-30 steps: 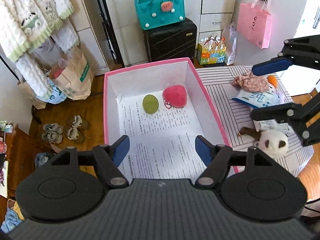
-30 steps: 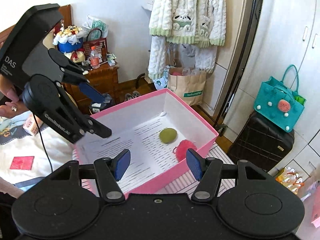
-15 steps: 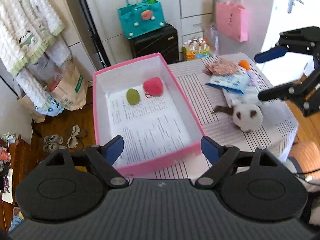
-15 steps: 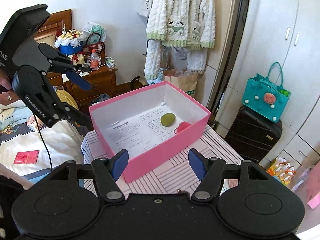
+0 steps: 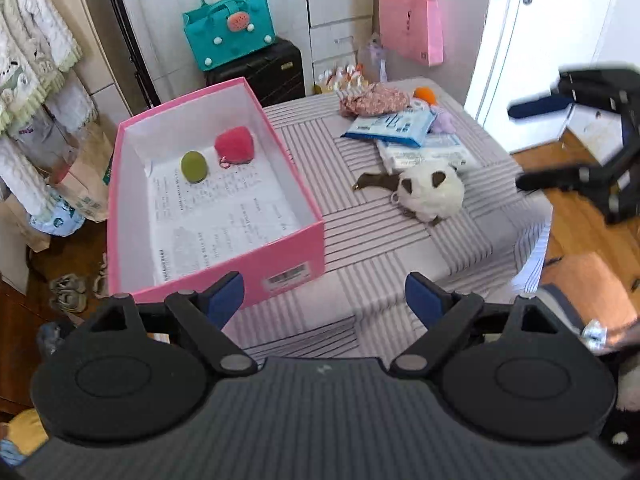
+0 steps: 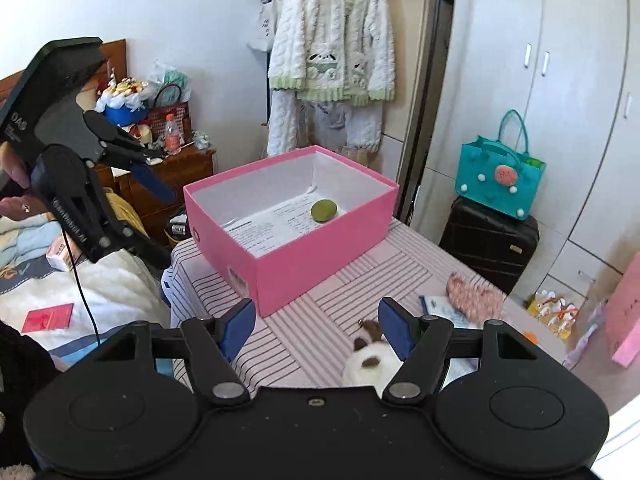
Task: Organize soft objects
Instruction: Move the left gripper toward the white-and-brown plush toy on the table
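Observation:
A pink box (image 5: pixel 280 264) (image 6: pixel 320 256) stands on the striped table (image 5: pixel 380 248). Inside it lie a green soft oval (image 5: pixel 194 166) (image 6: pixel 324 211) and a red plush (image 5: pixel 235 145). A white panda plush (image 5: pixel 430 192) (image 6: pixel 370 364) lies on the table right of the box. A floral cloth piece (image 5: pixel 374 99) (image 6: pixel 472 290), an orange item (image 5: pixel 425 95) and a purple item (image 5: pixel 443 123) lie at the far side. My left gripper (image 5: pixel 324 302) is open and empty, held before the box's near corner. My right gripper (image 6: pixel 316 328) is open and empty, above the table near the panda.
Blue-white packets (image 5: pixel 394 125) lie beside the panda. A black suitcase (image 5: pixel 260 70) with a teal bag (image 5: pixel 228 32) stands behind the table. A pink bag (image 5: pixel 412 26) hangs on the wall. A bed (image 6: pixel 80 292) lies left of the table. Shoes (image 5: pixel 68 292) sit on the floor.
Both grippers have pulled back and up from the box. The whole box and the table's near edge now show. Both stay open and empty.

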`<state>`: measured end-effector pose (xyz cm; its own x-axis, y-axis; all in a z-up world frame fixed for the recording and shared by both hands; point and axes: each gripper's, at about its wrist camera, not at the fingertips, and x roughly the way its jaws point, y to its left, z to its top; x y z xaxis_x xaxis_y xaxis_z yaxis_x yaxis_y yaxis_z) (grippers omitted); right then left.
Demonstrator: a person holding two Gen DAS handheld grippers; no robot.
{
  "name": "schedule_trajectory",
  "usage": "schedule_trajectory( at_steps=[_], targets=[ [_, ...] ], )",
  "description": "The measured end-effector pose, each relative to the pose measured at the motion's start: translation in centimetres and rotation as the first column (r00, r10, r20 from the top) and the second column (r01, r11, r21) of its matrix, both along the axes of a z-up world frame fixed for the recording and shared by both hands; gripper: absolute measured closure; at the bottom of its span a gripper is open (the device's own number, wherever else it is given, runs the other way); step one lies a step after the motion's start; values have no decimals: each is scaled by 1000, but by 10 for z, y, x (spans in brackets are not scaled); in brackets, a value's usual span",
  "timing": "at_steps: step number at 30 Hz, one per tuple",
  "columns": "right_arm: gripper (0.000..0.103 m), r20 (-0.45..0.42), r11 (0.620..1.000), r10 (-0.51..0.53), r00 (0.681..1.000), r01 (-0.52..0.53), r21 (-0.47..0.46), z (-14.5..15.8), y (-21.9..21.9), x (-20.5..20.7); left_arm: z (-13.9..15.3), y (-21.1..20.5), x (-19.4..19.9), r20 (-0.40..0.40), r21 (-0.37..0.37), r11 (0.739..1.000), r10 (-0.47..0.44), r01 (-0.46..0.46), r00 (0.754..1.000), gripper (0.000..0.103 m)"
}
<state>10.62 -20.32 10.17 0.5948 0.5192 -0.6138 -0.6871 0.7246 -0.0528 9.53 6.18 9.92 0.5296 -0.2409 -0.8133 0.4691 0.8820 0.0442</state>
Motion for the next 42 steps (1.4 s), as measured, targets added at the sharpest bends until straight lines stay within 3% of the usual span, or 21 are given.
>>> schedule_trajectory(
  at_steps=[6,9,14,18,23,26,30,37,40,42],
  targets=[
    [30,60,999,-40,997,42,-29,-38,1,-24,-15,-9,-20,80,-70,997,20,-14,997,15],
    [29,25,994,-99,995,98,54,-64,-6,-21,-23,-17,-29,121,-81,997,7,3,993,15],
    [29,-28,949,-253,967,253,188,-110,-16,-10,-44,-27,-38,172,-185,983,24,9,985,15],
    [29,12,946,-292,956,287,152,-133,-16,-9,-62,-45,-34,207,-205,979,21,22,978,15],
    [28,32,945,-301,953,294,139,-159,-26,-1,-75,-65,-14,193,-296,954,13,46,981,15],
    [27,46,943,-302,952,291,159,-168,-33,5,-85,-83,-1,199,-292,953,-16,75,980,15],
    [27,48,956,-221,974,206,209,-178,-37,10,-94,-105,17,203,-305,947,-35,97,979,15],
    [26,-6,922,-290,957,281,268,-192,-40,26,-104,-134,29,232,-265,952,-93,155,968,9],
    [26,-84,908,-303,949,314,279,-196,-46,34,-115,-149,33,282,-190,964,-125,183,951,8],
    [26,-90,899,-314,945,327,291,-198,-51,35,-118,-159,34,304,-131,972,-146,194,941,8]
  ],
)
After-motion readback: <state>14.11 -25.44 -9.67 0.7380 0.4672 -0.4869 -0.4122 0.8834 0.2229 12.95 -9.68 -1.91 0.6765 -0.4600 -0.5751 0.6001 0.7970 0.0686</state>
